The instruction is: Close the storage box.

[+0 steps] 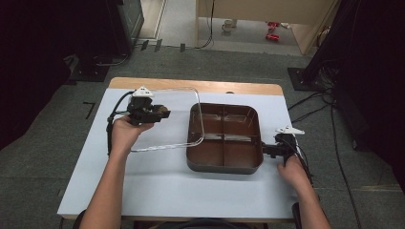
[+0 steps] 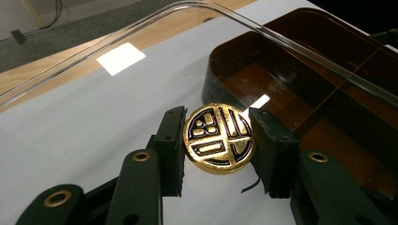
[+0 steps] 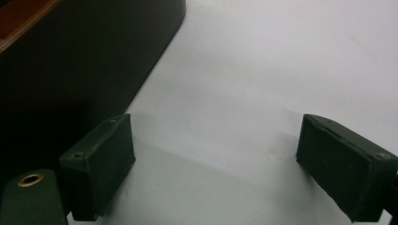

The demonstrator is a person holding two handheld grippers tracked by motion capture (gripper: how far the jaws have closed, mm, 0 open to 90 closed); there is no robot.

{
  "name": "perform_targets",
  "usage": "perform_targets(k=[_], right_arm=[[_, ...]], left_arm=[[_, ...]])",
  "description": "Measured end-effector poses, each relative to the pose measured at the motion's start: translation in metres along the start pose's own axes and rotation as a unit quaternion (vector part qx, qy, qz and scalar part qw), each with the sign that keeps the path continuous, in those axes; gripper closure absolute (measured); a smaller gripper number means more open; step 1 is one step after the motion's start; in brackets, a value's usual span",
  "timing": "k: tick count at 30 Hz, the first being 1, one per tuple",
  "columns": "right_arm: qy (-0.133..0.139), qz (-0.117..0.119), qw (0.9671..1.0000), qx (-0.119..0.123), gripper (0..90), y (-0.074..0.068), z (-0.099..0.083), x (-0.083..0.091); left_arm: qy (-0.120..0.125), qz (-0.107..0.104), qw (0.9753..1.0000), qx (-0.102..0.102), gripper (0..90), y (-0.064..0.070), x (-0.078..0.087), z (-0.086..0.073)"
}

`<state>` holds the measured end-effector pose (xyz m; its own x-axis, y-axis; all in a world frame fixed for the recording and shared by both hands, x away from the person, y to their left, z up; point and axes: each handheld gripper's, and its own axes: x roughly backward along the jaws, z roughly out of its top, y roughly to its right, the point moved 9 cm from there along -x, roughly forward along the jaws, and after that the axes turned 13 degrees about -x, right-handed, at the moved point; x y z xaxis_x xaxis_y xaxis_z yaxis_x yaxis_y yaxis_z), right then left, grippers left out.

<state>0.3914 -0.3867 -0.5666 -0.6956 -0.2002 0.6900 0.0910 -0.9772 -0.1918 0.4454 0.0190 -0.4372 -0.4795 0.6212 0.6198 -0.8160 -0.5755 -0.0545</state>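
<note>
left claw (image 2: 218, 140): raised off the surface (image 1: 157, 181), forearm angled up-left, clamped on gold knob (image 2: 219, 138) of clear lid (image 1: 165, 119), lid tilted, overlapping box's left edge | right claw (image 3: 216, 164): wide, low, just beside brown box (image 1: 224, 138) right wall

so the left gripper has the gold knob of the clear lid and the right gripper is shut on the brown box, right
Not quite. The right gripper is open, its jaws wide apart over the white table beside the brown box, as the right gripper view shows. The left gripper does hold the gold knob of the clear lid.
</note>
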Motion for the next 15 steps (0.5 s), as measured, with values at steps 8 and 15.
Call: perform_targets(k=[8,15], right_arm=[[-0.001,0.000,1.0000,0.001,10.9,0.000,0.000,0.000],[-0.001,0.000,1.0000,0.001,10.9,0.000,0.000,0.000]], left_arm=[[-0.011,-0.019,0.9997,-0.013,59.0,0.022,-0.023,0.005],[-0.022,-0.028,0.9990,-0.026,59.1,0.040,-0.040,0.009]])
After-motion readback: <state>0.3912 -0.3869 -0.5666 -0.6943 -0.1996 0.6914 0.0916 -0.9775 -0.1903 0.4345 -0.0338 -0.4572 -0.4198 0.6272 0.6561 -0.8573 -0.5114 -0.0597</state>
